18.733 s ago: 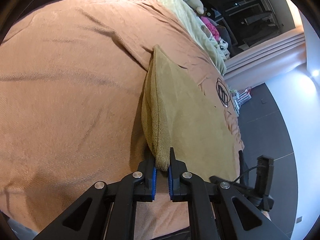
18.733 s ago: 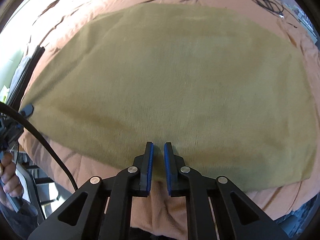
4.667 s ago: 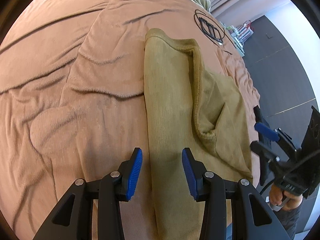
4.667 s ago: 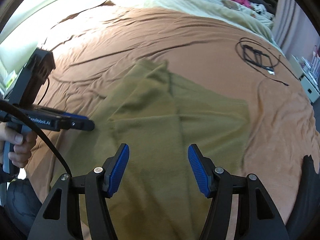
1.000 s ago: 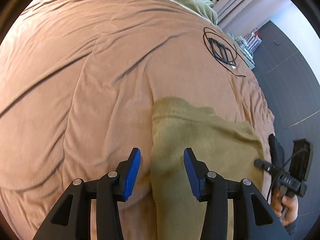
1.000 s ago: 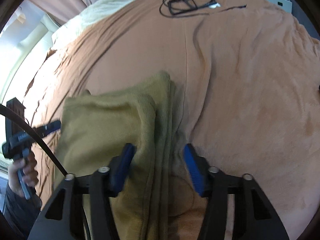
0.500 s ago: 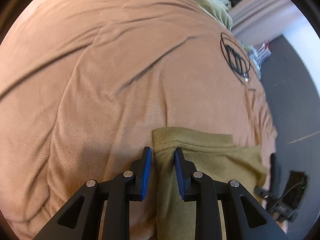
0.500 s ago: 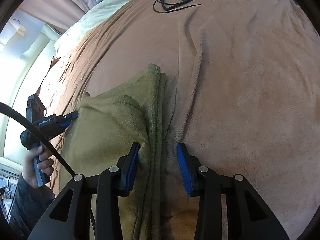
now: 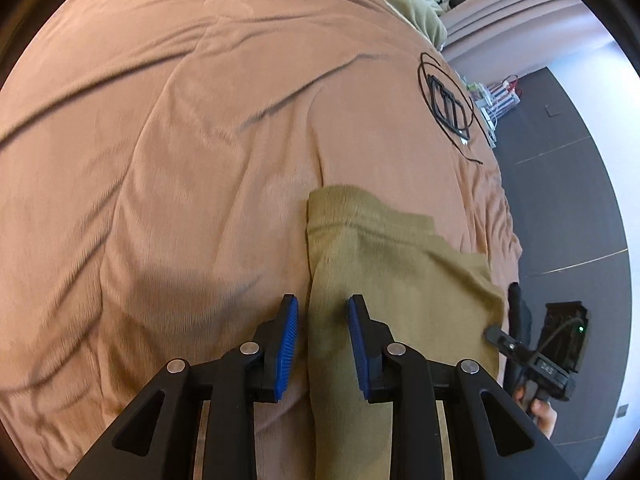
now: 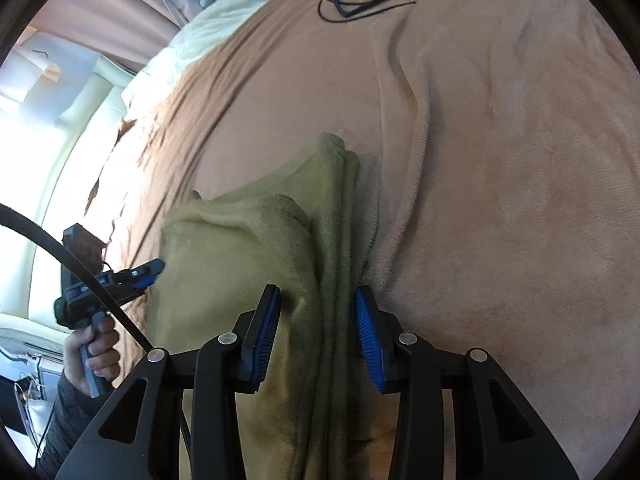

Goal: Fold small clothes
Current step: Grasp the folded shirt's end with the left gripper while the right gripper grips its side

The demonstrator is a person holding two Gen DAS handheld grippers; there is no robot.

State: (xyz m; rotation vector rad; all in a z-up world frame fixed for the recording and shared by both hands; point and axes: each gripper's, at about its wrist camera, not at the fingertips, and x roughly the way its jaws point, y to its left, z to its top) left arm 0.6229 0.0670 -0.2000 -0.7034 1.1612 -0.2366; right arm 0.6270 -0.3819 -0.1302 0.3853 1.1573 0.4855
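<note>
- The cloth (image 9: 384, 264), an olive fleece piece, lies on the bed (image 9: 180, 140) in a compact, several-layer bundle; in the right wrist view (image 10: 248, 248) its right edge shows a stack of folded layers.
- Judged from that stack, most of the folding looks done: the piece is narrow and thick, not spread flat.
- The top layer is not neat. In the right wrist view a loose flap sits crooked across the upper face, with a rumpled ridge running over it.
- The left tongs (image 9: 322, 344) are apart, straddling the cloth's left edge: one pad over the bed's blanket, the other over the cloth. They grip nothing.
- The right tongs (image 10: 316, 336) are also apart, straddling the layered right edge of the cloth, holding nothing.
- Each tool shows in the other's view: the left tongs (image 10: 148, 270) at the cloth's far side, and the right one (image 9: 500, 338) beside the opposite edge.
- Whether the pads touch the fabric cannot be told from these views.
- What seems left: perhaps one more fold, or only squaring and smoothing the crooked top flap, then leaving the bundle to rest.
- A black cable (image 9: 448, 100) lies well apart on the bed, clear of the work.
</note>
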